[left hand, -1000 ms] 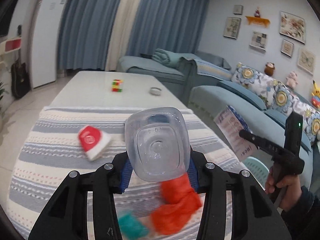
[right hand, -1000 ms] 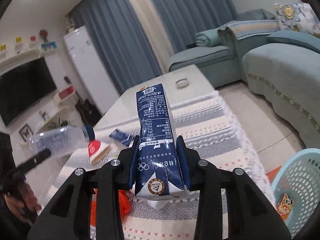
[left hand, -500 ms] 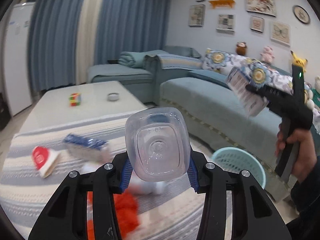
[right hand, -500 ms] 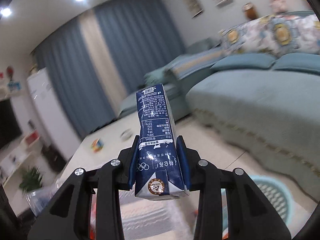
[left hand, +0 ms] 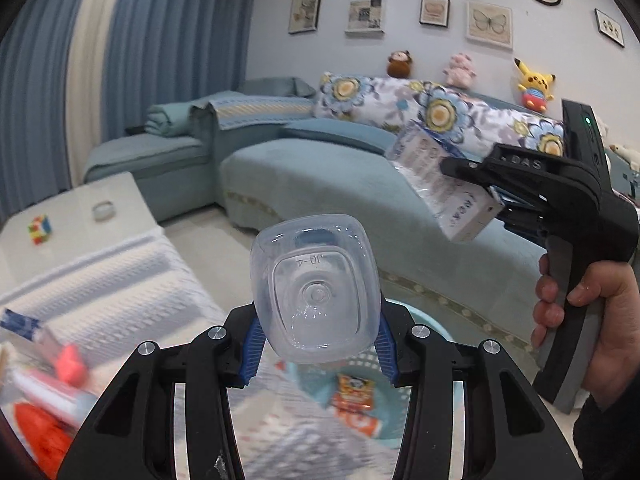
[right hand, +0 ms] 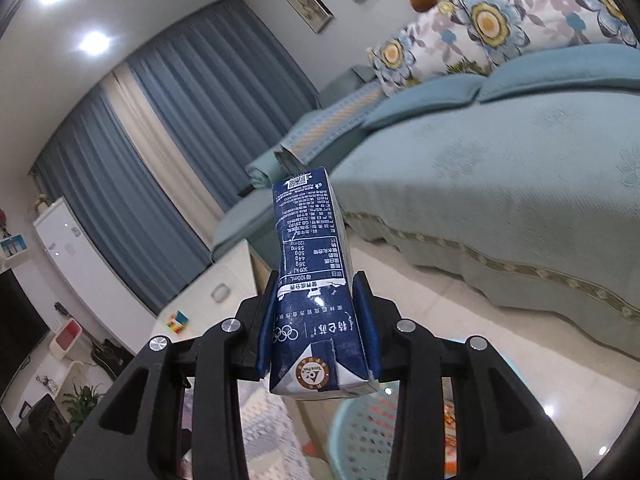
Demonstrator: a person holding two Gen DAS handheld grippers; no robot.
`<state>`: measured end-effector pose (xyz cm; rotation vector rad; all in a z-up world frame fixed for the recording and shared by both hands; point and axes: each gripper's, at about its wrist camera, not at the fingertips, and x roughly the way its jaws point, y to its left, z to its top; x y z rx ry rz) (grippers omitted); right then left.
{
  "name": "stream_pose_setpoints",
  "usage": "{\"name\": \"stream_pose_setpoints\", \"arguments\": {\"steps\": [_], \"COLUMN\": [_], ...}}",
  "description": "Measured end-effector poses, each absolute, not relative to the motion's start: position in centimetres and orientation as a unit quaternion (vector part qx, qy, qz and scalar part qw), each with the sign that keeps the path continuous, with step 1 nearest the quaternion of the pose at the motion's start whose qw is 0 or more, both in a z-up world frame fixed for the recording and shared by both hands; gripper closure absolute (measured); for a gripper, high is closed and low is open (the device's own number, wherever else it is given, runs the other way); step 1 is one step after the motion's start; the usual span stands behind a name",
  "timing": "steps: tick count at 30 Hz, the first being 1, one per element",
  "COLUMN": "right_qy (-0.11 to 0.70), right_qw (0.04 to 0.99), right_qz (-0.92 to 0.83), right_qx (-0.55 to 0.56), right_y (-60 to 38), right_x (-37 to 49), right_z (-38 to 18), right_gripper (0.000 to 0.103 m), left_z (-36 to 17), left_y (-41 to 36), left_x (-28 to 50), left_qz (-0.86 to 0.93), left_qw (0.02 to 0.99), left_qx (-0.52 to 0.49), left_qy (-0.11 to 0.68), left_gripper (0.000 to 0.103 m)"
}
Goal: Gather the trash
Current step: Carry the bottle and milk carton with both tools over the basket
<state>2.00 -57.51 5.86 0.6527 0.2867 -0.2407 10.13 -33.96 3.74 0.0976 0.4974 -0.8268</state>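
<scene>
Trash is being carried toward the pale blue basket, which is standing on the floor just beside the striped rug and in front of the sofa. A clear plastic bottle is being pinched across its body by the left gripper, its base turned toward the camera. A dark blue drink carton is being clamped near its bottom end by the right gripper, with the top pointing away and slightly dented. In the left wrist view the carton is also being seen from the side, and the person's hand is wrapped round the right tool's handle.

For a clean drop, each piece is best brought fully over the basket's opening before either grip is loosened; the rim is only partly shown beneath both tools, so alignment is being judged from little. A snack wrapper is already lying inside. The bottle is light and smooth and is likely to bounce off the rim if released high. More litter is being left on the rug, including red scraps.
</scene>
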Motion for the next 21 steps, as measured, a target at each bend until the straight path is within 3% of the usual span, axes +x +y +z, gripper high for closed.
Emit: {"name": "stream_pose_setpoints", "arguments": {"steps": [5,10,11,12,14,16,21], "right_qy": [0.095,0.075,0.074,0.075,0.084,0.093,0.102], "right_qw": [0.92,0.928,0.929,0.929,0.931,0.934,0.934], "right_qz": [-0.053,-0.035,-0.033,-0.034,-0.038,-0.048,-0.046], "right_qx": [0.376,0.363,0.362,0.36,0.353,0.342,0.34], "right_y": [-59.5,-60.2,-60.5,-60.5,-60.4,-60.1,-59.7], "right_x": [0.0,-1.7,-1.8,-2.0,-1.9,-1.8,-0.9], "right_z": [4.7,5.9,6.1,6.2,6.6,6.7,6.8], "right_gripper": [0.07,0.068,0.062,0.045,0.027,0.026,0.025], "left_z": [1.8,0.9,0.8,0.8,1.2,1.8,3.1], "left_y": [-35.9,-37.3,-37.5,-37.8,-37.8,-37.7,-37.2], "left_x": [9.6,9.3,9.3,9.2,9.0,8.9,8.6], "left_qz": [-0.401,-0.408,-0.406,-0.403,-0.405,-0.411,-0.405], "left_qw": [0.876,0.868,0.869,0.872,0.874,0.875,0.883], "left_qx": [0.047,0.053,0.055,0.057,0.052,0.041,0.048], "left_qy": [0.263,0.277,0.278,0.272,0.262,0.252,0.231], "left_gripper": [0.059,0.059,0.06,0.06,0.058,0.047,0.046]}}
